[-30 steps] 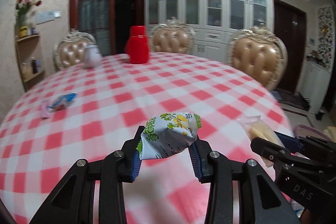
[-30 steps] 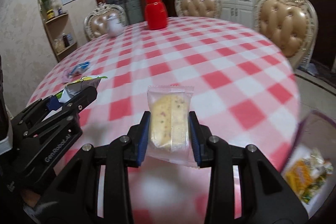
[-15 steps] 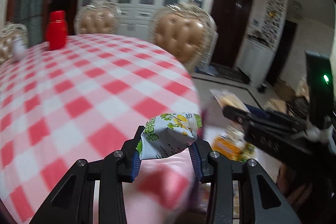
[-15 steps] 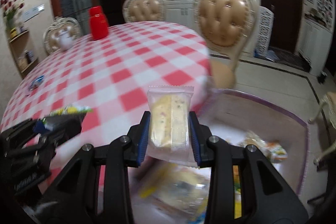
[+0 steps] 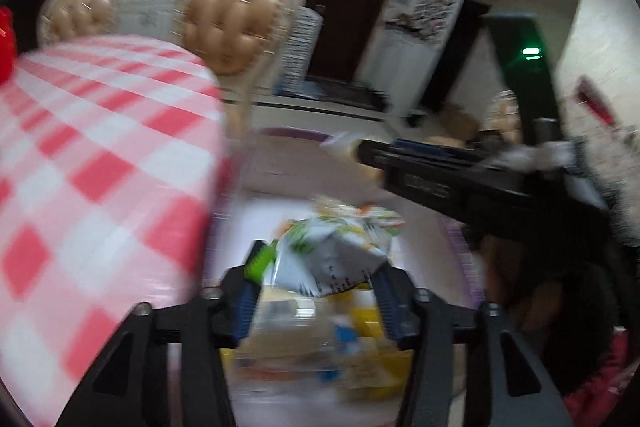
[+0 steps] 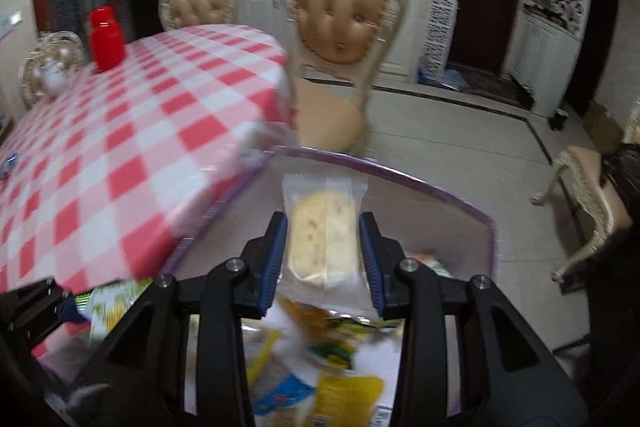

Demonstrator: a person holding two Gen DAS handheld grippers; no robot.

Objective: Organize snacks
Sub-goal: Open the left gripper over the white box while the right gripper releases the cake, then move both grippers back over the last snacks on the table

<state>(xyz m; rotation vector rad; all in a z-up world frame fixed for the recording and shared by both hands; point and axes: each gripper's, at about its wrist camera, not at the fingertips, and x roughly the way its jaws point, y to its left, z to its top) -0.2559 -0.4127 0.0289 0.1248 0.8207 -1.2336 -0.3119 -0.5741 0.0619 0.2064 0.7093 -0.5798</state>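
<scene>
Left wrist view, left to right: checked tablecloth (image 5: pixel 92 163) filling the left half; at lower centre, left gripper (image 5: pixel 318 291), jaws opening, green-and-white snack bag (image 5: pixel 332 259) loose between them, above a purple-rimmed box (image 5: pixel 300 135) of blurred snacks.

Right wrist view, left to right: red jar (image 6: pixel 105 43) at upper left; at centre, right gripper (image 6: pixel 323 259), jaws opening, wrapped cake (image 6: pixel 322 235) between them with gaps at both pads, over the same box.
</scene>
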